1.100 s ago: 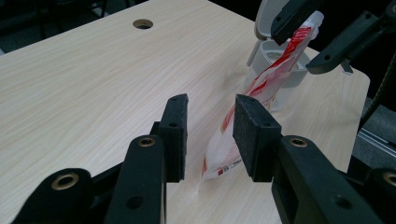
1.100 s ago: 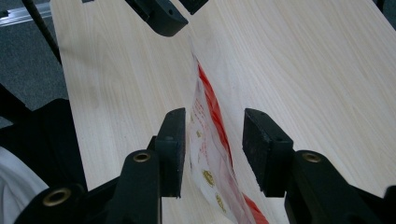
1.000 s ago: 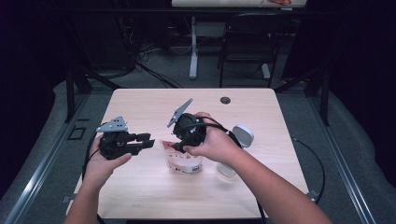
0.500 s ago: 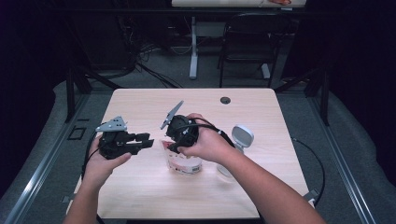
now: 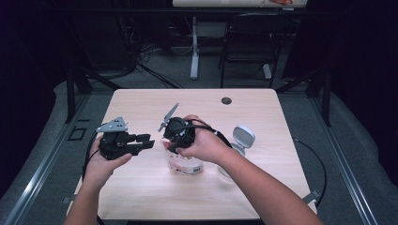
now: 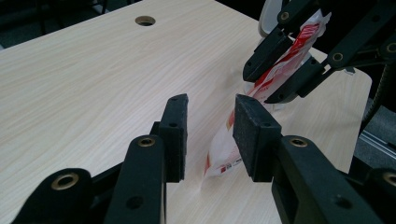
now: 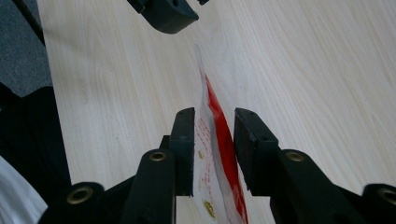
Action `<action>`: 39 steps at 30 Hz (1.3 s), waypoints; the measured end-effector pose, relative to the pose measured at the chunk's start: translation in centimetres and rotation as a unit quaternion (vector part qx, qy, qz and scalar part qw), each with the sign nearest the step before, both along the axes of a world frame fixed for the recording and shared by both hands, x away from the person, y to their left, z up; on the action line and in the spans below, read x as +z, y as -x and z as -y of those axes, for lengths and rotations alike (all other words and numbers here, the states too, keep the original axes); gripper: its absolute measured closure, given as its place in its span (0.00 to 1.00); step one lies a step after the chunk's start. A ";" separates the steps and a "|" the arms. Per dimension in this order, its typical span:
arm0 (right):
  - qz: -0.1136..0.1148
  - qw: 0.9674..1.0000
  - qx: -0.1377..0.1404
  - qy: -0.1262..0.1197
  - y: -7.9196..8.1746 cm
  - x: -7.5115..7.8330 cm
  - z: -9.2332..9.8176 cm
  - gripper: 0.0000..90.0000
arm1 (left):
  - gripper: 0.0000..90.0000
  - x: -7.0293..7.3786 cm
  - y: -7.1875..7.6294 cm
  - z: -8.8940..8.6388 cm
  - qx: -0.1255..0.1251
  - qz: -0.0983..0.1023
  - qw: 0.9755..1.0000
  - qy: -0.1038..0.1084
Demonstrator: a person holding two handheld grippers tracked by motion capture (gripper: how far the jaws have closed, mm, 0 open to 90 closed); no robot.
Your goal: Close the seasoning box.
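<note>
A white and red plastic packet (image 5: 185,164) stands on the wooden table (image 5: 141,192) near its middle. My right gripper (image 5: 174,143) points down over it, and its jaws have just been closing. In the right gripper view the packet's top edge (image 7: 219,154) runs between the two pads of the right gripper (image 7: 214,116), very near both, with no squeeze that I can see. My left gripper (image 5: 148,143) hovers level, just left of the packet, open and empty. The left gripper view has its pads (image 6: 211,105) apart, the packet (image 6: 222,149) beyond them, and the right gripper (image 6: 264,84) straddling the packet's top.
A white round object (image 5: 243,138) with a grey face sits on the table to the right of the packet. A cable hole (image 5: 226,100) lies near the far edge. A chair and a desk leg stand on the floor behind the table.
The right hand has shifted left and slightly down over the packet, and its jaws have narrowed around the top edge. The left hand has stayed put.
</note>
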State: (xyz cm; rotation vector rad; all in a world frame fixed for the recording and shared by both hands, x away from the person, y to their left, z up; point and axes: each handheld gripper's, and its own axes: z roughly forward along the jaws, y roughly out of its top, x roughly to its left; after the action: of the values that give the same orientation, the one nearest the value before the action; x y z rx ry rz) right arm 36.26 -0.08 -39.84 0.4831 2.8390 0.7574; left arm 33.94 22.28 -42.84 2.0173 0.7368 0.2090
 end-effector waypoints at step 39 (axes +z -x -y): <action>0.010 0.999 0.031 0.025 -0.9 0.0 0.5 1.00 | 0.72 -0.5 -0.1 0.4 -0.003 -0.004 1.000 -0.004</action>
State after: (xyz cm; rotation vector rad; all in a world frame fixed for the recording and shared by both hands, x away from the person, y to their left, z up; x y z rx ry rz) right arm 37.19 -0.56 -39.89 0.3787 2.8593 0.6948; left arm 34.09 21.88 -43.33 2.0290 0.7370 0.2001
